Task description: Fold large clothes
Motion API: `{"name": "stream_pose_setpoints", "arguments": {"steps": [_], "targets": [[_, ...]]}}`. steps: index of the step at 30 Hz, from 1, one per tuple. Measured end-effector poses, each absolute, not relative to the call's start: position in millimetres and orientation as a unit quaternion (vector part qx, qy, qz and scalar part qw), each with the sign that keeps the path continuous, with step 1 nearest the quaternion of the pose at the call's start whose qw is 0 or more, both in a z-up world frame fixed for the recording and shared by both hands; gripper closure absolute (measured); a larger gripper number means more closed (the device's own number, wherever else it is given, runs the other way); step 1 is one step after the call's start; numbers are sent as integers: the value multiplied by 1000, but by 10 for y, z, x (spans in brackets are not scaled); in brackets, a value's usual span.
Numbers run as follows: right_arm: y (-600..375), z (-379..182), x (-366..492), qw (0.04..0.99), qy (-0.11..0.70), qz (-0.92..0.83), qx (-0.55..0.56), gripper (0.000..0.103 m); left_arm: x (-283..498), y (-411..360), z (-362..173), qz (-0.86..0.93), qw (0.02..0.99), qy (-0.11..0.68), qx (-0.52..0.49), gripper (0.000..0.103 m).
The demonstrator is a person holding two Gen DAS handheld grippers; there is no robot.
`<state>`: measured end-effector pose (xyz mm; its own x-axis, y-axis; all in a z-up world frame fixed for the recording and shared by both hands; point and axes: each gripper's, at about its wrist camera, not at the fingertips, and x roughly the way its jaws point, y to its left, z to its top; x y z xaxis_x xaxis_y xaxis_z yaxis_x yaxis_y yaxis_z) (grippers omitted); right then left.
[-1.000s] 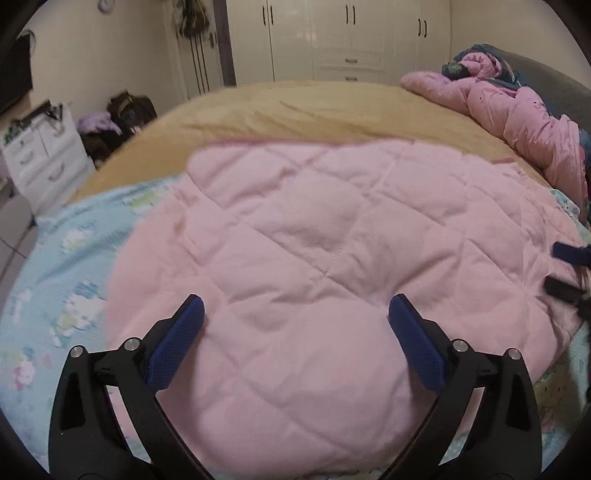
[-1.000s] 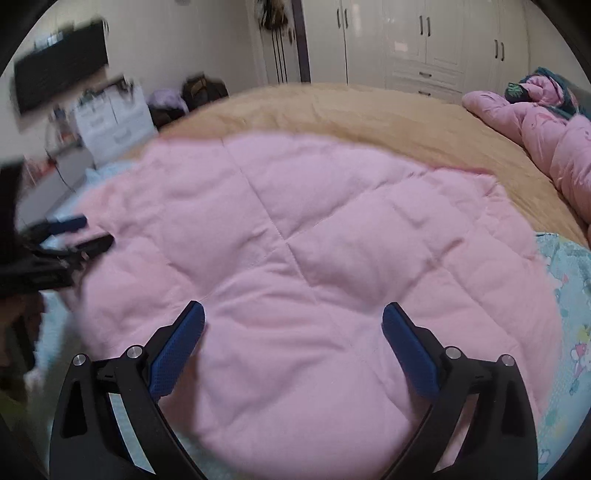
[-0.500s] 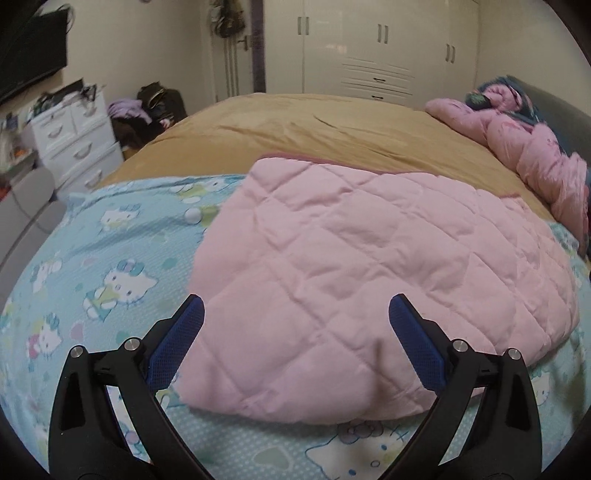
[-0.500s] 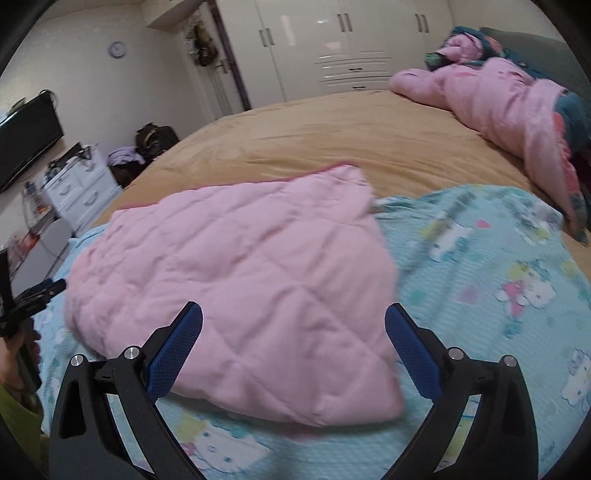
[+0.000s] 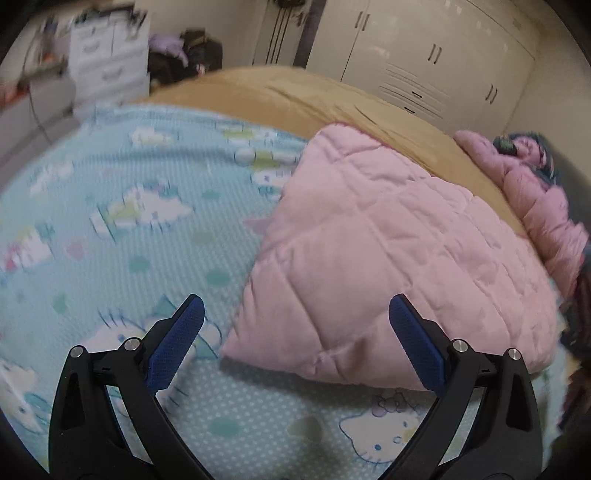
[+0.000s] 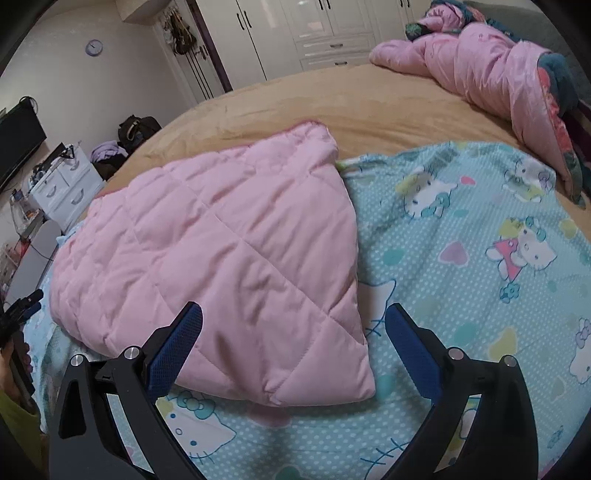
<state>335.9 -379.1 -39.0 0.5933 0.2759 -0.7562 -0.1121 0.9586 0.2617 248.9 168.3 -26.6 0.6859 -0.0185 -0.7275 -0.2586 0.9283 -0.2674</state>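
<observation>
A folded pink quilted garment (image 5: 388, 258) (image 6: 221, 251) lies flat on a light blue cartoon-print sheet (image 5: 129, 221) (image 6: 461, 258) on the bed. My left gripper (image 5: 293, 332) is open, hovering just above the garment's near left corner, holding nothing. My right gripper (image 6: 293, 336) is open too, above the garment's near right corner, with nothing between its fingers. The left gripper (image 6: 22, 306) also shows at the far left edge of the right wrist view, beside the garment's left side.
A tan blanket (image 6: 295, 107) covers the far part of the bed. A crumpled pink jacket (image 6: 498, 74) (image 5: 535, 206) lies at the back right. A white drawer unit (image 6: 62, 188), a dark bag (image 6: 138, 127) and white wardrobes (image 6: 295, 33) stand beyond the bed.
Both grippers pulled back and apart from over the pink garment. The left view swung left, the right view swung right, so each now looks at a near corner.
</observation>
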Motion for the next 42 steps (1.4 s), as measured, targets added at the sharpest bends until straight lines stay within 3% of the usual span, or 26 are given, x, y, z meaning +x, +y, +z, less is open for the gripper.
{"name": "stream_pose_setpoints", "arguments": {"steps": [10, 21, 23, 25, 26, 29, 33, 42], "targets": [[-3874, -795, 3562, 846, 490, 135, 159, 4, 2595, 1927, -786, 1, 841, 425, -335, 9], [-3972, -930, 3833, 814, 513, 166, 217, 4, 2887, 1984, -876, -31, 829, 404, -386, 8], [-3967, -911, 3866, 812, 513, 172, 220, 5, 2901, 1985, -847, -28, 837, 394, -379, 18], [-3941, -855, 3828, 812, 508, 181, 225, 13, 2887, 1917, -747, -27, 854, 384, -349, 31], [-3940, -814, 3819, 814, 504, 185, 223, 21, 2868, 1882, -674, -28, 864, 377, -333, 38], [-3914, -651, 3782, 822, 491, 196, 213, 42, 2893, 1826, -486, -39, 878, 365, -307, 48], [-3926, -433, 3699, 831, 469, 211, 210, 56, 2900, 1729, -285, -51, 891, 360, -273, 61], [-3878, -107, 3388, 844, 443, 241, 183, 62, 2704, 1647, -94, -53, 902, 355, -240, 64]]}}
